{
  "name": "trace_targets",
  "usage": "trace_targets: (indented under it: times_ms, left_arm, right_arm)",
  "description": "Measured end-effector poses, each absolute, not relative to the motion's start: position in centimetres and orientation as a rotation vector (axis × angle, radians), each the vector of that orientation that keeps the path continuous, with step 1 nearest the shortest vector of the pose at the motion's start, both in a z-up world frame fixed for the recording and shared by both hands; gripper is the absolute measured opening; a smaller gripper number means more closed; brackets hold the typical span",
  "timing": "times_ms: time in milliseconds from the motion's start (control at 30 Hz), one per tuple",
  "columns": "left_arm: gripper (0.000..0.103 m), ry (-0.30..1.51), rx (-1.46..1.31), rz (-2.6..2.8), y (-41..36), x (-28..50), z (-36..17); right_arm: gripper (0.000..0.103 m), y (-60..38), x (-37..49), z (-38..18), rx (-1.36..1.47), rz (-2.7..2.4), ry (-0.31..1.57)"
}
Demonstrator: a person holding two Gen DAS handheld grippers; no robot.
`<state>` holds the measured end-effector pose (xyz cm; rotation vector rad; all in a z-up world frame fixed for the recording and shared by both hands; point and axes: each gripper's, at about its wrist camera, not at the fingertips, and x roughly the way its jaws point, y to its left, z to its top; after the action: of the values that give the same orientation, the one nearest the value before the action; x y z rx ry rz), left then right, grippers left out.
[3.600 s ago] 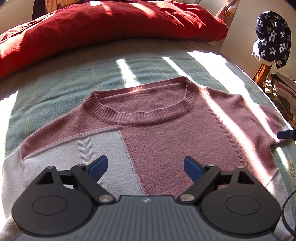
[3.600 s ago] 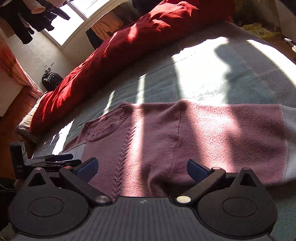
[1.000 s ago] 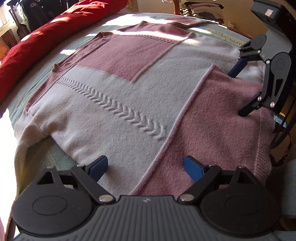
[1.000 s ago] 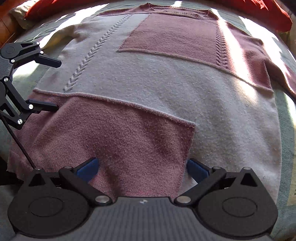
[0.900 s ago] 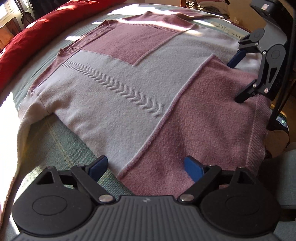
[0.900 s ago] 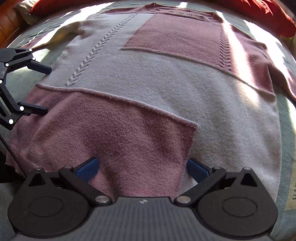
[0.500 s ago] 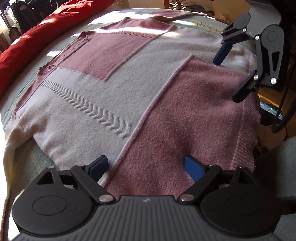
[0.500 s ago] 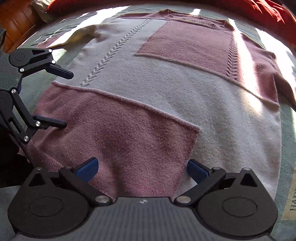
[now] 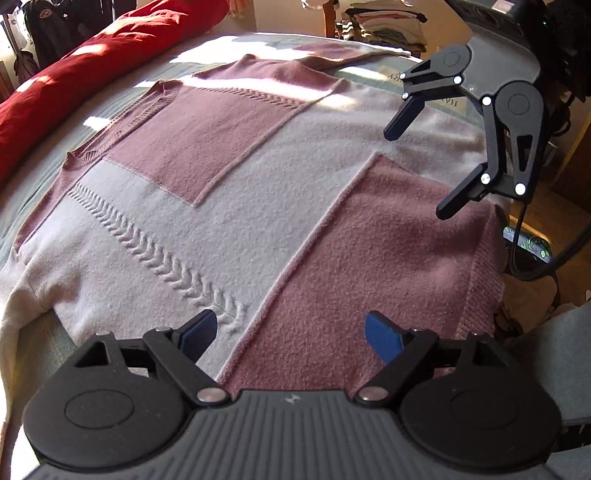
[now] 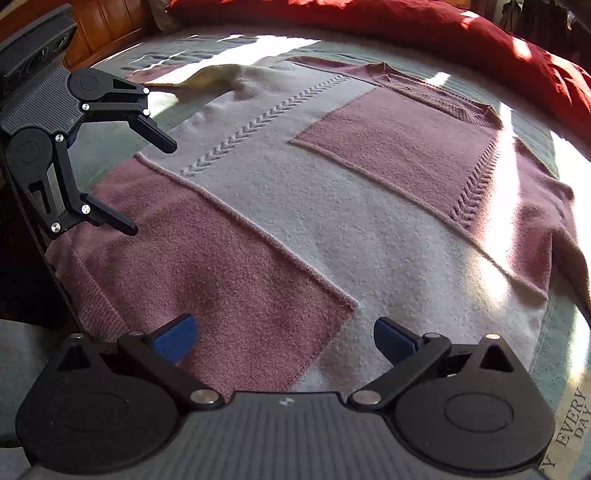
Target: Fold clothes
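Observation:
A pink and pale grey patchwork sweater (image 9: 229, 206) lies flat on the bed, neck far from me, hem near me; it also shows in the right wrist view (image 10: 332, 221). My left gripper (image 9: 291, 334) is open and empty, just above the hem's left part. My right gripper (image 10: 282, 338) is open and empty over the hem's right part. The right gripper (image 9: 417, 162) shows in the left wrist view, jaws wide apart above the hem's corner. The left gripper (image 10: 151, 184) shows in the right wrist view, open too.
A red duvet (image 9: 88, 70) is bunched along the head of the bed (image 10: 207, 44), also in the right wrist view (image 10: 424, 26). Folded clothes (image 9: 384, 26) sit stacked beyond the bed's far side. Cables and a device (image 9: 532, 247) lie by the bed's foot edge.
Both grippers have moved from near the collar to the hem end of the sweater. In the last second they shifted slightly along the hem and stayed open.

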<state>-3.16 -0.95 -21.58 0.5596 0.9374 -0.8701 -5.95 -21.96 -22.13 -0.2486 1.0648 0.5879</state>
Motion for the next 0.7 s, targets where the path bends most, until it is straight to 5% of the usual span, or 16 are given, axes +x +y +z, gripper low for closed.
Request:
trace_targets:
  times_ms: [333, 567, 700]
  left_arm:
    - [0.086, 1.089, 0.539, -0.791, 2.3, -4.7, -21.4]
    - [0.085, 0.905, 0.405, -0.719, 0.0, 2.2, -19.6]
    - [0.085, 0.951, 0.314, -0.639, 0.6, 5.3, -21.9]
  right_arm:
    - [0.103, -27.0, -9.3, -22.4, -0.27, 0.548, 1.144]
    - [0.103, -23.8, -4.2, -20.2, -0.172, 0.528, 1.031]
    - [0.103, -21.5, -1.5, -20.8, -0.14, 0.515, 1.007]
